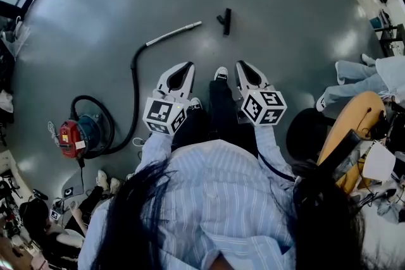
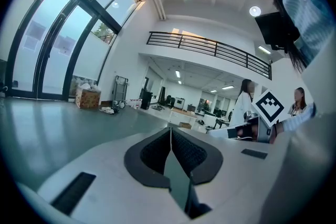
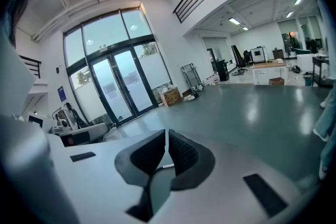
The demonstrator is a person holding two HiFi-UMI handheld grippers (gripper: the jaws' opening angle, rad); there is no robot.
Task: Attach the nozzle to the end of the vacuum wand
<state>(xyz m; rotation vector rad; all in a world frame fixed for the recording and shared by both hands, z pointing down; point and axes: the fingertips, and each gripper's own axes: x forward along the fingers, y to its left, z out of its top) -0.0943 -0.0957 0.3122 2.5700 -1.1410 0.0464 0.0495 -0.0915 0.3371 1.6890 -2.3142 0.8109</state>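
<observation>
A glossy grey floor [image 1: 285, 9] spreads ahead of both tools. A red and blue canister vacuum cleaner [image 1: 77, 136] sits well to the left of the left tool [image 1: 188, 65]. Its black hose [image 1: 135, 79] curves forward to a silver metal wand [image 1: 174, 33] lying beyond that tool's tip. The left tool and the right tool [image 1: 242, 65] are both closed on nothing. A small black T-shaped nozzle [image 1: 225, 20] lies ahead of the two tools, apart from the wand's end.
</observation>
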